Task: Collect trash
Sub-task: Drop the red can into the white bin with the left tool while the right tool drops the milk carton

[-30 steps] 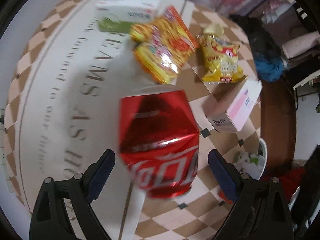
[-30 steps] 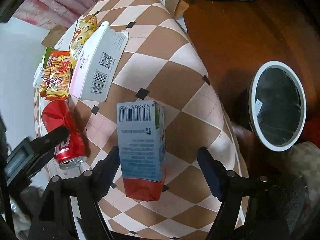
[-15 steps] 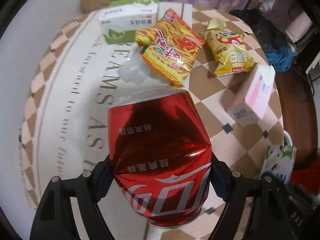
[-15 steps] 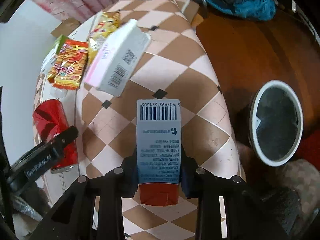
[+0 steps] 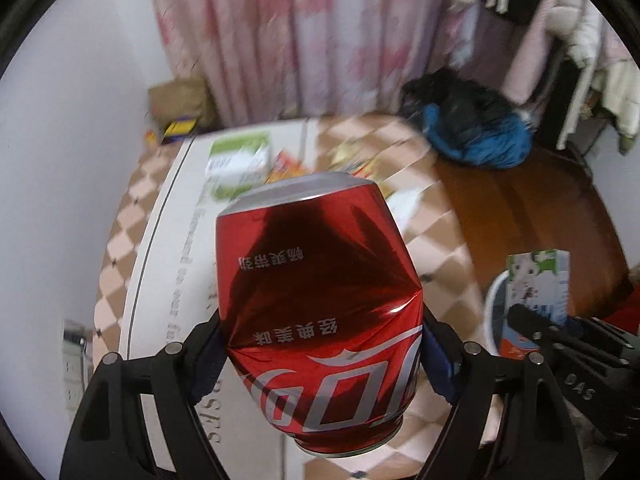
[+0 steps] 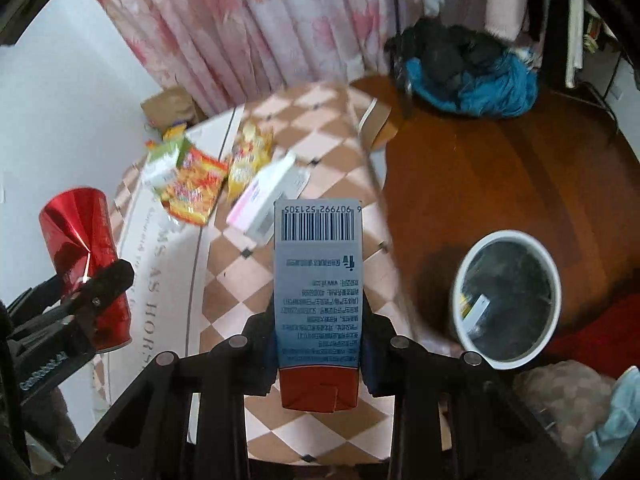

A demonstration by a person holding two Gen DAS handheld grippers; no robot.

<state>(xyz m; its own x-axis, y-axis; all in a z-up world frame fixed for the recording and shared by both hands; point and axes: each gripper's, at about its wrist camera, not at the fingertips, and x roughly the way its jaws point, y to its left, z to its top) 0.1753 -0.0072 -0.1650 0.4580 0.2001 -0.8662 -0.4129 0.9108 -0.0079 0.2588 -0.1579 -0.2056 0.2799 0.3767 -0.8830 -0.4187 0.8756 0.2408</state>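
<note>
Red can (image 5: 318,312) is printed with white script and silver rim. Carton (image 6: 318,280) is seen grey-blue with black barcode, red base. Tablecloth (image 6: 320,128) is checked tan and pale pink (white panel with grey lettering at 9 o'clock). Curtain (image 6: 248,20) is patterned pink floral. Bin (image 6: 506,236) is rimmed white, lined black, at 3 o'clock. Orange-yellow snack bag (image 6: 192,192) is noted at 10 o'clock.
</note>
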